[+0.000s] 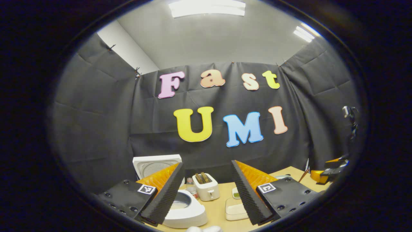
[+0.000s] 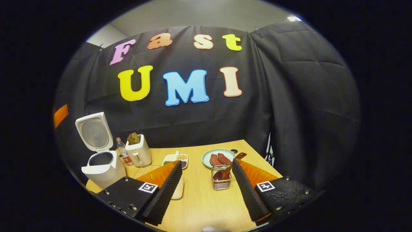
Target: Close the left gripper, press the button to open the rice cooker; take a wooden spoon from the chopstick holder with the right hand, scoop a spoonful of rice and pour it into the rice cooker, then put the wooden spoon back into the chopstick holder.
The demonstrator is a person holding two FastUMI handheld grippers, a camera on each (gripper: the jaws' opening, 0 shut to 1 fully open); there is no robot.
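Both tongs, left [image 1: 207, 190] and right [image 2: 206, 190], spread; rice cooker [image 2: 101, 166] lid up.

bottle [image 2: 123, 154] label perhaps printed, too small to read

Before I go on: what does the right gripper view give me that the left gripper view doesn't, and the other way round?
Right gripper view: the chopstick holder with the wooden spoon standing in it, and a plate of reddish pieces behind it. Left gripper view: a long ceiling light overhead. Both: the rice cooker with its lid up, a bottle, a toaster and the wooden table. The left gripper and right gripper each have their fingers apart.
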